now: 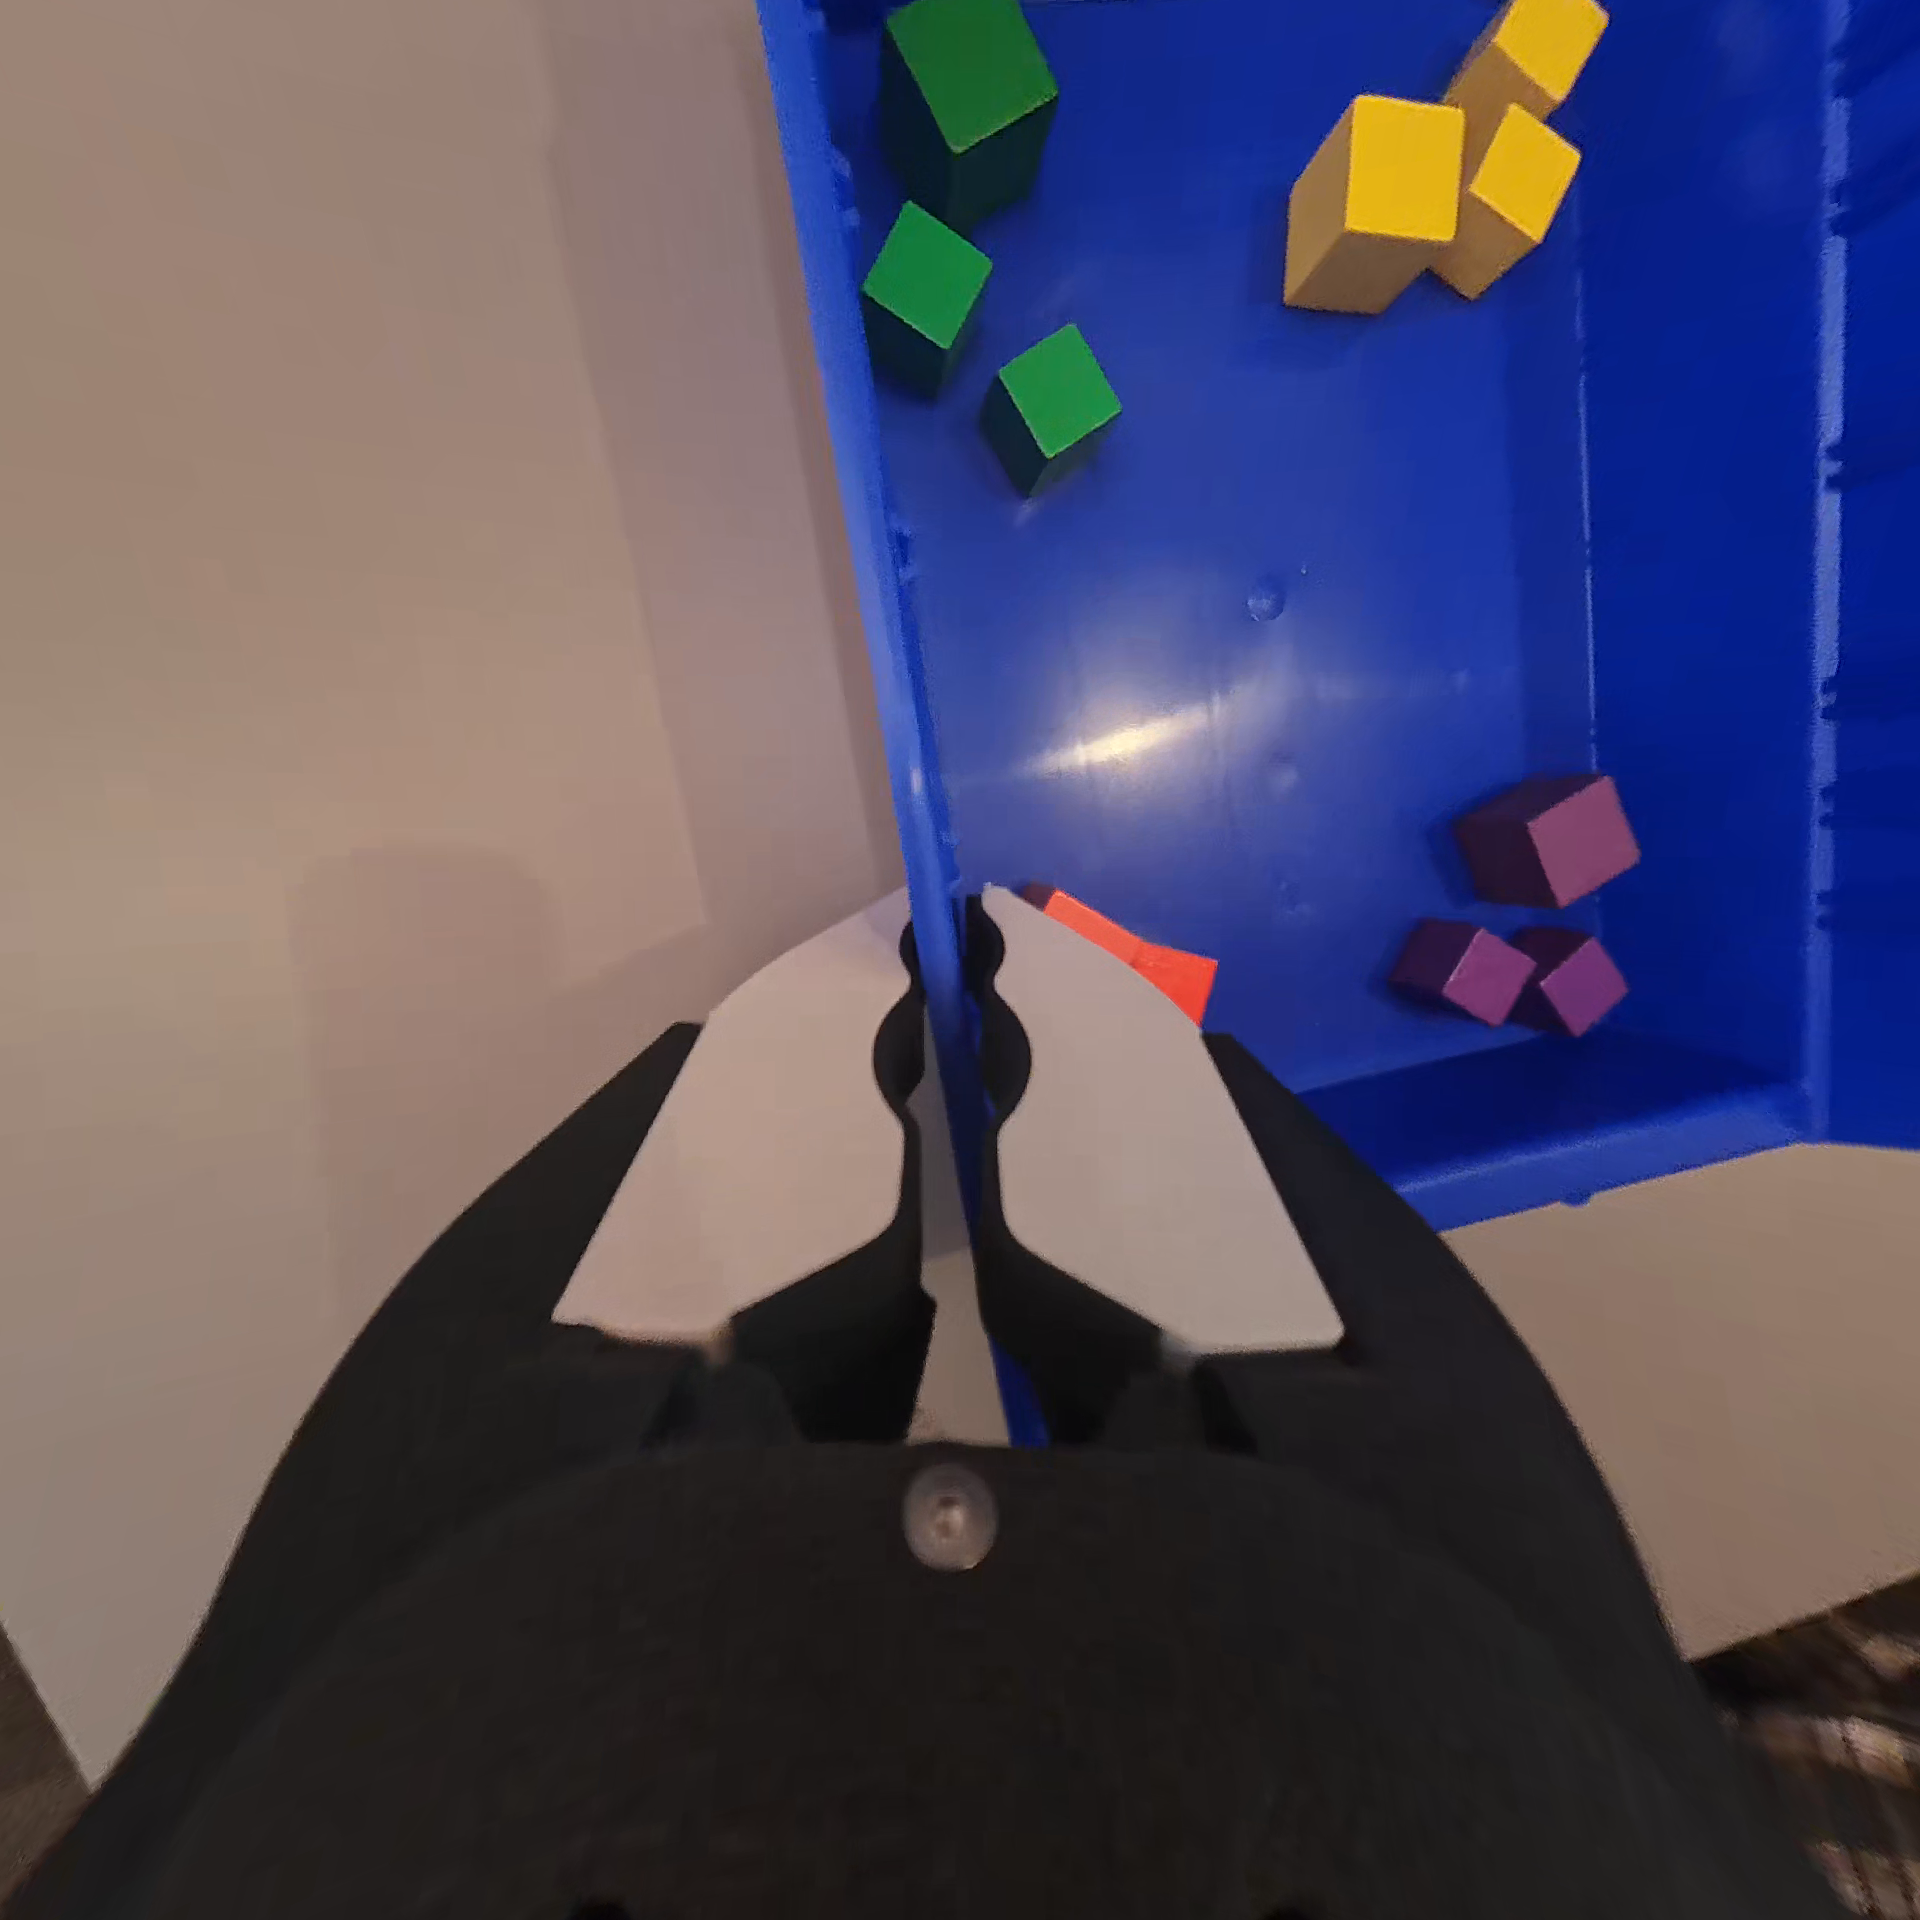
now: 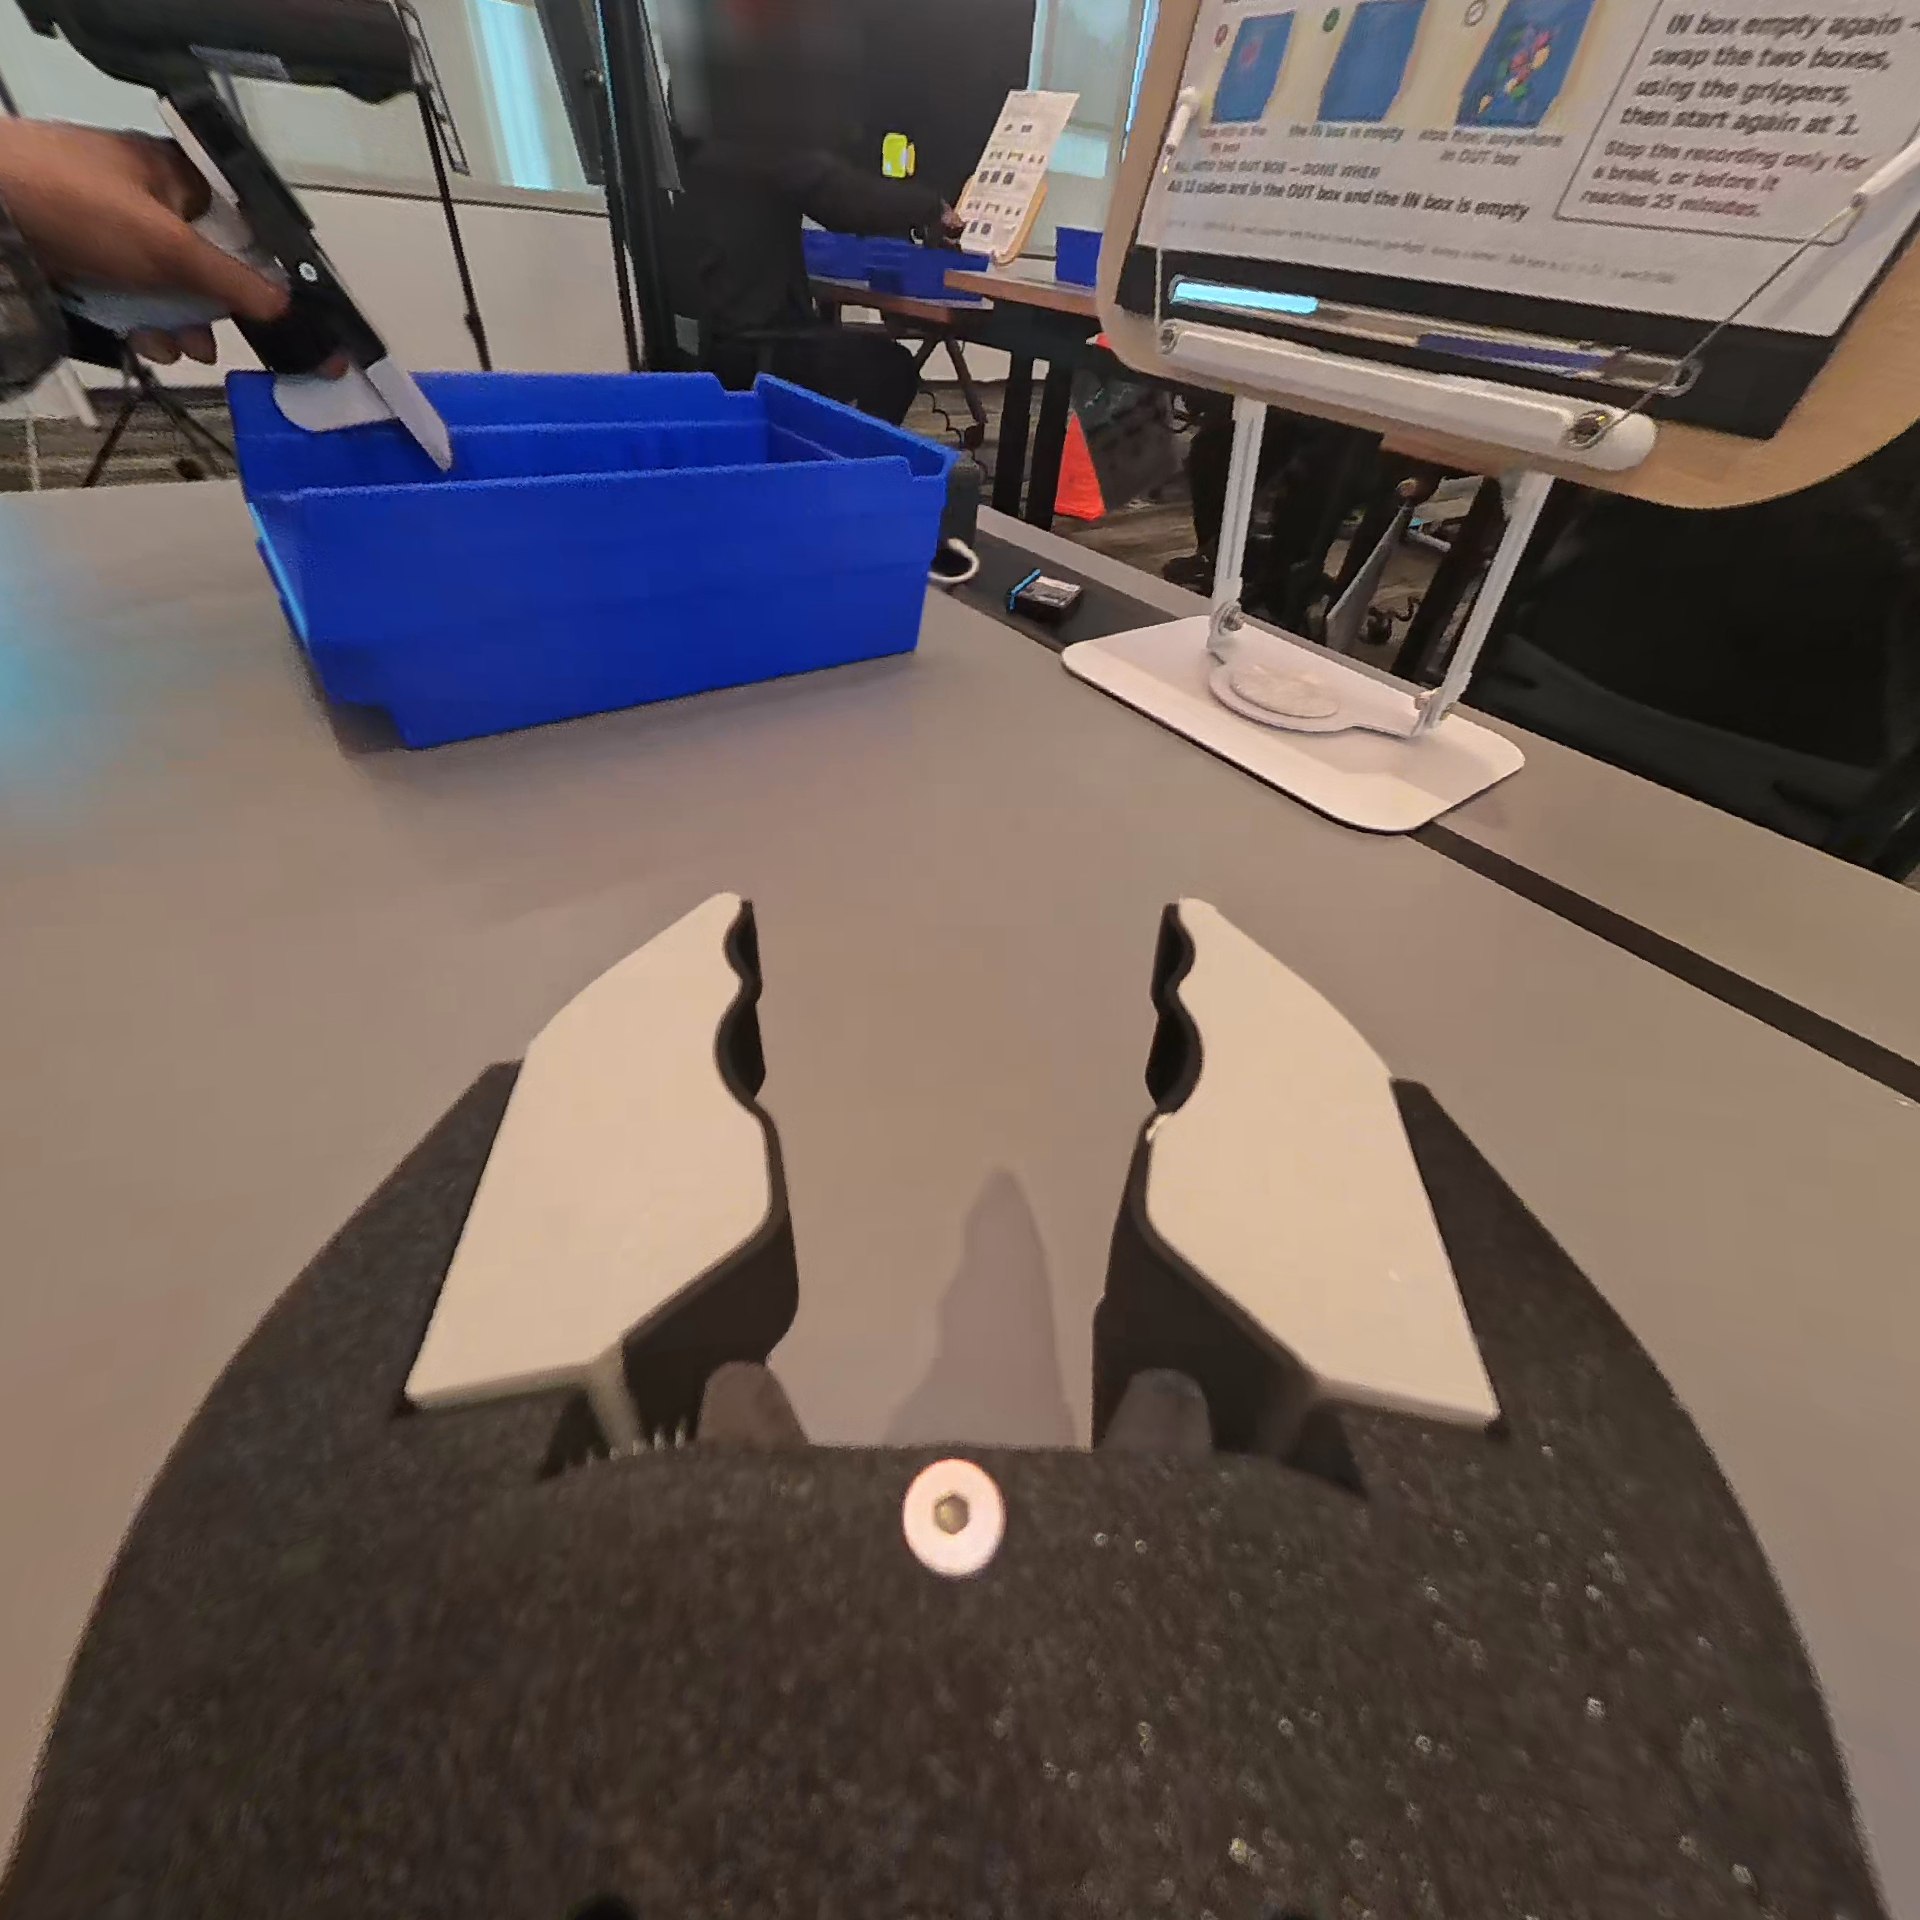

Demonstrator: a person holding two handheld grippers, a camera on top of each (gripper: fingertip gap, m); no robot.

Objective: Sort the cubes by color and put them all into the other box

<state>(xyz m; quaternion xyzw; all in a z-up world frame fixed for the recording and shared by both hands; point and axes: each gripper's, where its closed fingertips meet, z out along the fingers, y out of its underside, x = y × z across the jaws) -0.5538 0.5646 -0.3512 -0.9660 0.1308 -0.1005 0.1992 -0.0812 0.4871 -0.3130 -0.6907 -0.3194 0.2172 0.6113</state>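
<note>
My left gripper (image 1: pixel 943 925) is shut on the left wall of the blue box (image 1: pixel 914 675), one finger outside and one inside. Inside the box lie three green cubes (image 1: pixel 1049 400) at the far left, three yellow cubes (image 1: pixel 1392 187) at the far right, three purple cubes (image 1: pixel 1558 842) at the near right, and orange cubes (image 1: pixel 1153 961) partly hidden behind my inner finger. My right gripper (image 2: pixel 956 935) is open and empty, low over the grey table (image 2: pixel 935 810). The right wrist view shows the left gripper (image 2: pixel 364 405) at the rim of the blue box (image 2: pixel 623 592).
A second blue box (image 1: pixel 1881 312) adjoins on the right. A white stand (image 2: pixel 1299 727) with an instruction board (image 2: pixel 1507 208) stands at the right of the table. A small dark device (image 2: pixel 1044 597) lies beyond the boxes. A person sits at another table behind.
</note>
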